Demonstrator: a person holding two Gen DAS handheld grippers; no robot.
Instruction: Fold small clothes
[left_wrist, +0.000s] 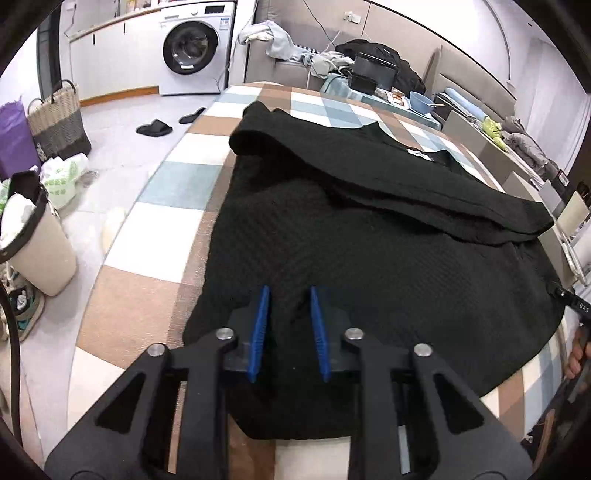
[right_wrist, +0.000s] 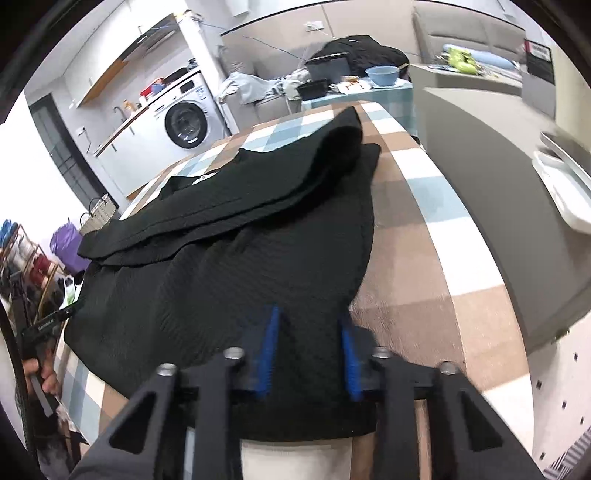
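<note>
A black knit garment (left_wrist: 369, 236) lies spread on the checked tablecloth (left_wrist: 147, 243), with both sleeves folded across its upper part. It also shows in the right wrist view (right_wrist: 236, 258). My left gripper (left_wrist: 289, 291) is open, its blue pads over the garment's near left hem with nothing between them. My right gripper (right_wrist: 309, 321) is open over the near right hem, close to the garment's right edge. The other gripper shows at the frame edge in each view: the right one (left_wrist: 576, 306) and the left one (right_wrist: 40, 328).
The table (right_wrist: 424, 229) has a grey ledge (right_wrist: 498, 206) along its right side. Far end: blue bowl (left_wrist: 421, 101), black containers (left_wrist: 373, 72). On the floor to the left: a bin (left_wrist: 33, 240), a wicker basket (left_wrist: 59, 118), slippers (left_wrist: 153, 128), a washing machine (left_wrist: 195, 48).
</note>
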